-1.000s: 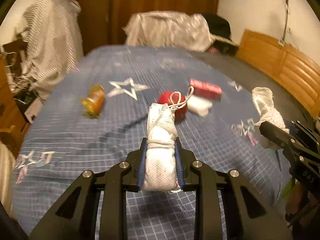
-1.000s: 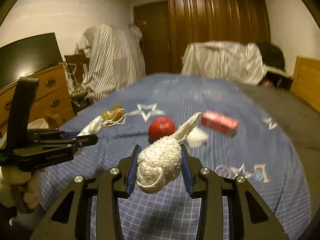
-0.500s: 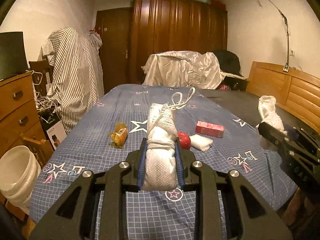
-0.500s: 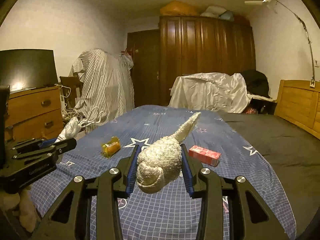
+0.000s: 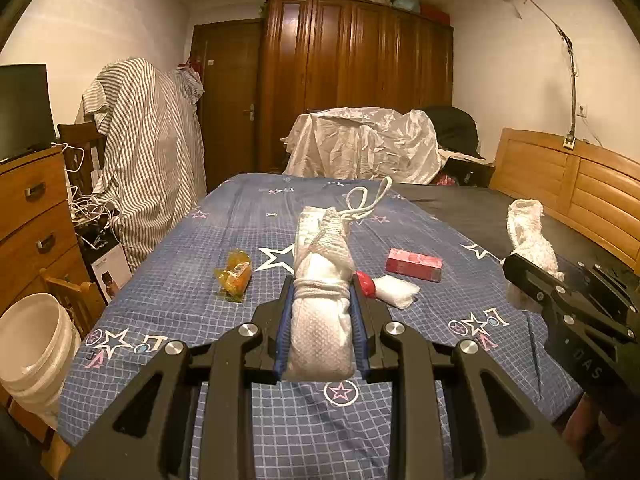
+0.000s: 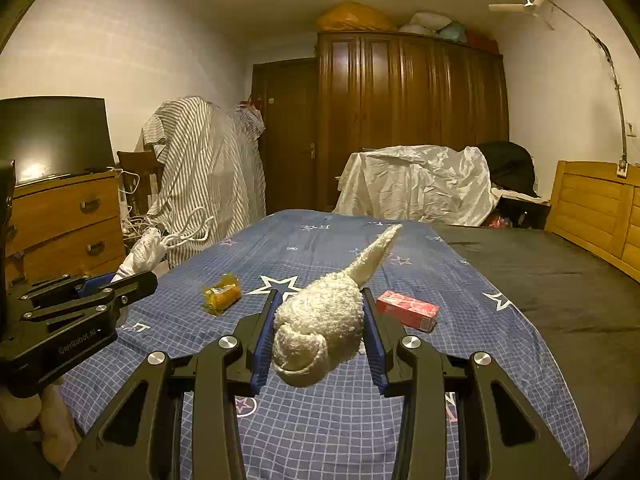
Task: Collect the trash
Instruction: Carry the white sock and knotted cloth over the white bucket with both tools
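Bedroom clutter is being cleared: above the blue bedspread (image 5: 168, 320), a soft, light tied cloth bundle (image 5: 322, 308) is being pinched mid-body by the left gripper (image 5: 321, 322), a fluffy rag (image 6: 320, 332) by the right gripper (image 6: 319, 336).

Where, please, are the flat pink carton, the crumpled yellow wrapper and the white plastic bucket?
Flat pink carton (image 5: 414, 263), left wrist view, top face.
Crumpled yellow wrapper (image 5: 234, 276), left wrist view, middle.
White plastic bucket (image 5: 38, 354), left wrist view, outer wall.
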